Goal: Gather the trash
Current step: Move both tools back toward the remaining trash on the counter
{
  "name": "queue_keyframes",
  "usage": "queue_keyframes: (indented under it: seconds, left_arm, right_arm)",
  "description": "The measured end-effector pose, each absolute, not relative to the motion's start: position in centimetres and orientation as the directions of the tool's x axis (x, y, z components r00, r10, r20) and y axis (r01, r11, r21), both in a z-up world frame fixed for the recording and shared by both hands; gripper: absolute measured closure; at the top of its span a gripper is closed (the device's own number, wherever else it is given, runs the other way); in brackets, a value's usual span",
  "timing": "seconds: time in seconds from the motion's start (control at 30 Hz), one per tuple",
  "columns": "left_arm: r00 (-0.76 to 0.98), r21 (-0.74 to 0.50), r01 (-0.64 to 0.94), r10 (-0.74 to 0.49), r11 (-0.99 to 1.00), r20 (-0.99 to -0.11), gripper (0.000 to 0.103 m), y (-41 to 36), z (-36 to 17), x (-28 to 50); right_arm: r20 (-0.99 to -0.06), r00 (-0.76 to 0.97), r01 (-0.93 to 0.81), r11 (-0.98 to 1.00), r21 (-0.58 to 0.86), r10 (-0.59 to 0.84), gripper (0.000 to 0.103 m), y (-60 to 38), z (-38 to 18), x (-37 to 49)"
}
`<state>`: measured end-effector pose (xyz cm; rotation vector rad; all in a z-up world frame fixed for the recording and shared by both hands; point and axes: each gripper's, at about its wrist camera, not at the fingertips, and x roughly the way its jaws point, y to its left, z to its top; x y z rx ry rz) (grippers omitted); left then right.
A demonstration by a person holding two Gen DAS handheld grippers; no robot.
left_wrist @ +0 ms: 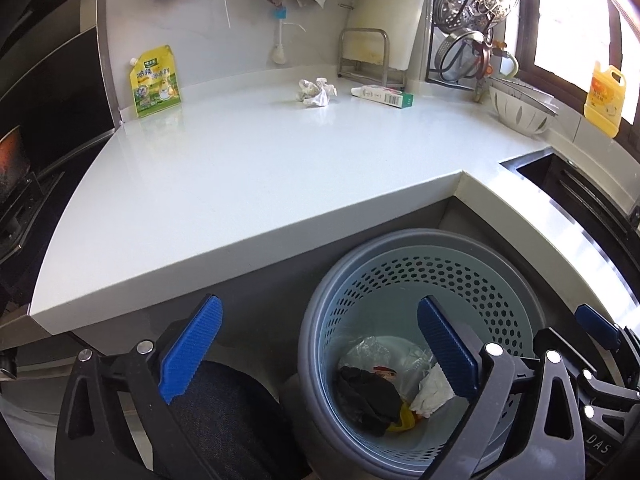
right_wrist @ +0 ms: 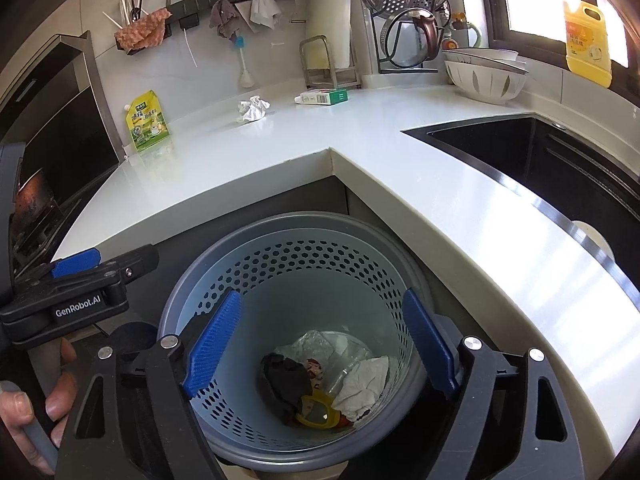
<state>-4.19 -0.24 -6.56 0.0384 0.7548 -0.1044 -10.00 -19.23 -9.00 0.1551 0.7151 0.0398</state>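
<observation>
A grey-blue perforated trash bin (left_wrist: 516, 292) (right_wrist: 304, 268) stands on the floor in the counter's inner corner. It holds a black rag, clear plastic, white tissue (right_wrist: 364, 380) and a yellow item. My right gripper (right_wrist: 322, 344) is open and empty, right above the bin's mouth. My left gripper (left_wrist: 318, 344) is open and empty, over the bin's left rim. A crumpled white paper (left_wrist: 316, 91) (right_wrist: 253, 109), a green-white carton (left_wrist: 384, 96) (right_wrist: 322, 97) and a yellow-green pouch (left_wrist: 155, 80) (right_wrist: 147, 122) sit at the counter's back.
The white L-shaped countertop (left_wrist: 240, 168) (right_wrist: 400, 168) wraps around the bin. A black sink (right_wrist: 540, 152) lies right. White bowls (right_wrist: 484, 76), a pot-lid rack (right_wrist: 408, 12) and a yellow detergent bottle (right_wrist: 588, 40) stand at the back right. A dark stove (left_wrist: 16, 168) is left.
</observation>
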Motion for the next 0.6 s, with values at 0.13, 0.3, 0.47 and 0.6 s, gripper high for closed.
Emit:
queue_keyframes:
  seconds: [0.13, 0.3, 0.47, 0.6]
  left_arm:
    - [0.734, -0.015, 0.085, -0.073, 0.996, -0.675, 0.006, 0.6, -5.1, -2.7]
    - [0.760, -0.025, 0.057, -0.060, 0.998, -0.648, 0.006, 1.3, -2.7, 0.1]
    - [0.775, -0.029, 0.027, -0.039, 0.999, -0.631, 0.006, 1.8, -0.2, 4.3]
    - [0.778, -0.033, 0.007, -0.026, 0.999, -0.628, 0.006, 1.6, 1.3, 8.3]
  right_arm:
    - [-0.648, 0.756, -0.008, 0.991, 0.133, 0.093, 0.021, -18.8, -7.6, -8.4]
    - [-0.626, 0.770, -0.030, 0.988, 0.153, 0.121, 0.018, -19.4, -4.8, -5.2]
    - [-0.605, 0.789, -0.019, 0.988, 0.151, 0.107, 0.018, -20.7, -2.0, -0.4]
    - [-0.600, 0.797, -0.007, 0.994, 0.110, 0.072, 0.018, -21.9, -0.3, 4.3]
